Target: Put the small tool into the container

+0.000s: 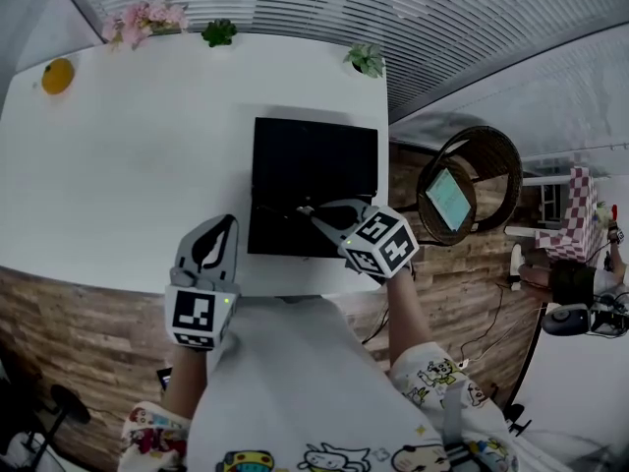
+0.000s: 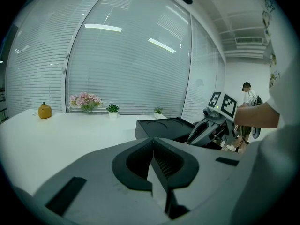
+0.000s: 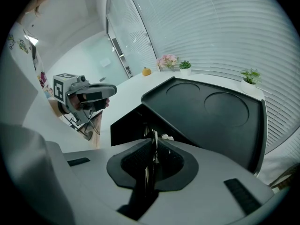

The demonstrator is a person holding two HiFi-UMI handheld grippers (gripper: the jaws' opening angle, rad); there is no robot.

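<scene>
The black container [image 1: 314, 160] lies open on the white table [image 1: 128, 165], its lid with two round dents folded back [image 3: 211, 107]. My right gripper [image 1: 313, 211] hovers at the box's near compartment [image 3: 129, 125], shut on a thin metal small tool [image 3: 154, 138] that sticks out past the jaws. The left gripper [image 1: 222, 232] rests over the table's front edge, left of the box, shut with nothing in it [image 2: 152, 149]. In the left gripper view the container [image 2: 161, 128] and right gripper [image 2: 206, 128] appear ahead on the right.
A yellow fruit [image 1: 57, 75], pink flowers [image 1: 145, 16] and two small potted plants [image 1: 219, 32] [image 1: 367, 59] line the table's far edge by the blinds. A wicker chair [image 1: 477, 180] holding a tablet stands to the right on the wooden floor.
</scene>
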